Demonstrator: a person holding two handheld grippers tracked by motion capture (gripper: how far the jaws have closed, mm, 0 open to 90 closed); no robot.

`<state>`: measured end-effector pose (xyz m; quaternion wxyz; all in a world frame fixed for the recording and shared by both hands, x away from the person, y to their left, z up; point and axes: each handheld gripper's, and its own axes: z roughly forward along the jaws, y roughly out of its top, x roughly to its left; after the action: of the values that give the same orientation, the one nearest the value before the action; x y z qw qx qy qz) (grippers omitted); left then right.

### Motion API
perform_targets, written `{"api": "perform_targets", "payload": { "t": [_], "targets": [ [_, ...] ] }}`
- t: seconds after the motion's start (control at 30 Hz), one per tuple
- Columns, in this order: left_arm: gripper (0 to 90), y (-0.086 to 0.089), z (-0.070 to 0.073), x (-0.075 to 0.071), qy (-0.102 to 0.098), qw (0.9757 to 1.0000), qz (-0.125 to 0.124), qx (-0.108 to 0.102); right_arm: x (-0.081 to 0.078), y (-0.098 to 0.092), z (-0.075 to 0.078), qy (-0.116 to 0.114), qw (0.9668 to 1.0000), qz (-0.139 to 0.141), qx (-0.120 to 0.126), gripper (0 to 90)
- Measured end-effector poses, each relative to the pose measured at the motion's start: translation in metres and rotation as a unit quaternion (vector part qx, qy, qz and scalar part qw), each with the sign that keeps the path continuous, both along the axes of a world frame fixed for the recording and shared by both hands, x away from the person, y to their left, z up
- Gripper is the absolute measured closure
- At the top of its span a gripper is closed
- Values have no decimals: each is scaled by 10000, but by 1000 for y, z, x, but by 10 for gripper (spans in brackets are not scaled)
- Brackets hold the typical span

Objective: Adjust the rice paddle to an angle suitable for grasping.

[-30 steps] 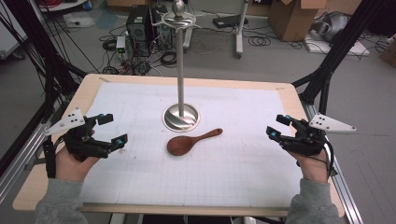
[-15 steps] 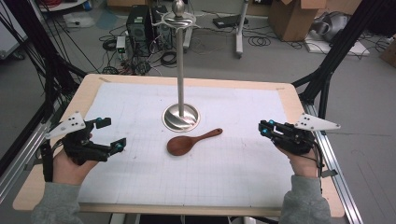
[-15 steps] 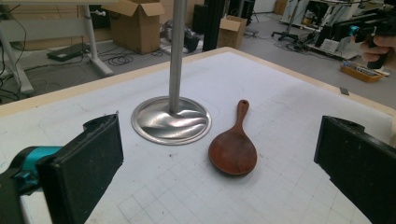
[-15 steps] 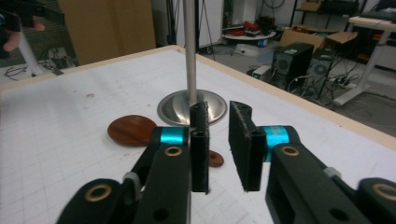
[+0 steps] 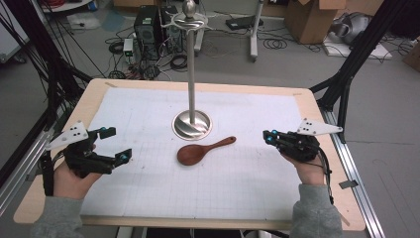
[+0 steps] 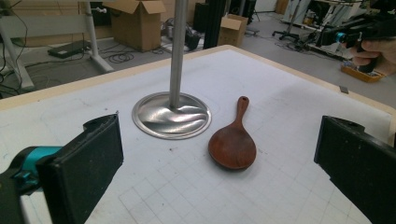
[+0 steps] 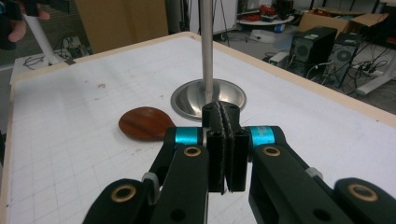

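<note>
A dark wooden spoon (image 5: pixel 200 150) lies flat on the white gridded mat, bowl to the left and handle pointing right, just in front of a metal stand (image 5: pixel 191 124) with a round base and tall pole. My left gripper (image 5: pixel 113 145) hovers open at the mat's left side, well apart from the spoon (image 6: pixel 233 140). My right gripper (image 5: pixel 270 137) is at the right, pointing at the spoon's handle end; its jaws have just closed and stand shut with nothing between them (image 7: pixel 226 148). The spoon's bowl (image 7: pixel 145 122) lies beyond those jaws.
The mat covers a wooden table (image 5: pixel 317 119) with black frame posts at both sides. The stand's base (image 7: pixel 208 98) sits close behind the spoon. Cardboard boxes, computer towers and cables lie on the floor beyond the far edge.
My right gripper has moved left toward the spoon's handle and its jaws have closed from open to shut, empty. The left gripper and the spoon have stayed put.
</note>
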<state>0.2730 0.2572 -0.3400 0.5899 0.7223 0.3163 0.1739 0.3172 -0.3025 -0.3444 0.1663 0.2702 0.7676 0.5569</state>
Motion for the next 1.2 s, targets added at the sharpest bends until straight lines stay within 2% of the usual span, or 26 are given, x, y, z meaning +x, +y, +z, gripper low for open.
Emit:
{"api": "perform_targets", "payload": {
  "t": [0.17,0.33,0.57,1.17,1.2],
  "targets": [
    [17,2,0,-2,-2,10000,17,-9,3,6,-3,71,10000,55,-30,889],
    [17,3,0,-3,9,10000,35,-16,4,16,-4,-57,9997,155,-202,890],
    [17,5,-1,-5,28,10000,63,-10,8,28,-7,-42,9993,288,-241,890],
    [17,7,-2,-9,35,10000,85,1,20,48,-16,178,9985,441,-268,890],
    [18,7,-2,-9,35,10000,68,3,20,51,-18,298,9981,470,-265,890]
  ]
}}
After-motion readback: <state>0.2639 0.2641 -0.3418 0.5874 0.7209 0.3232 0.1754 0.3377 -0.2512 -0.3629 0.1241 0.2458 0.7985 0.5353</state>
